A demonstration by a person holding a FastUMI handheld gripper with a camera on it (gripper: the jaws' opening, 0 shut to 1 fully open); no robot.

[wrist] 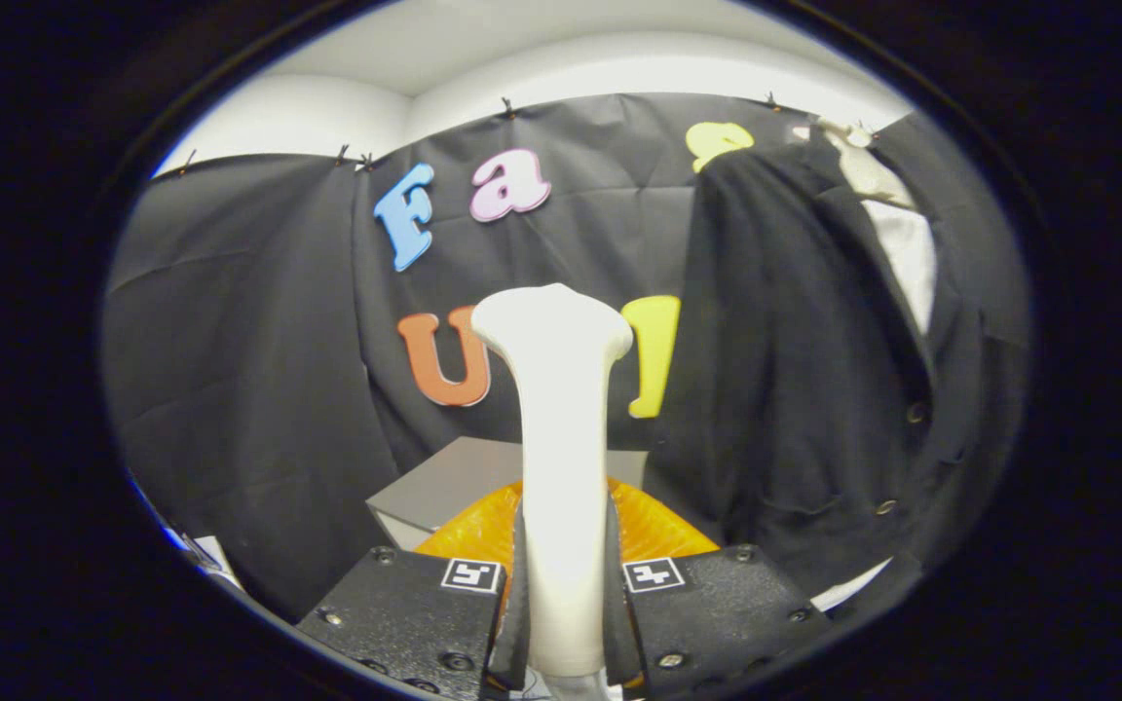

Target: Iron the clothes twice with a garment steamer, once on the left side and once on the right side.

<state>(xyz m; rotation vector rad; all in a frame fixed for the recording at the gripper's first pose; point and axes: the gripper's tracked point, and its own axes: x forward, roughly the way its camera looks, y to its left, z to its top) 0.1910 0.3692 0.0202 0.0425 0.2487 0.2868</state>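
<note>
A white garment steamer stands upright between my fingers, its wide head at the top. My gripper is shut on the steamer's handle, both fingers pressed against its sides. A dark jacket over a white shirt hangs on the right, beyond the fingers and to the right of the steamer's head. The steamer's head is apart from the jacket, to its left.
An orange ribbed thing lies just behind the steamer's handle, low down. A grey box sits behind it against the black cloth wall. A white wall and ceiling show above the cloth.
</note>
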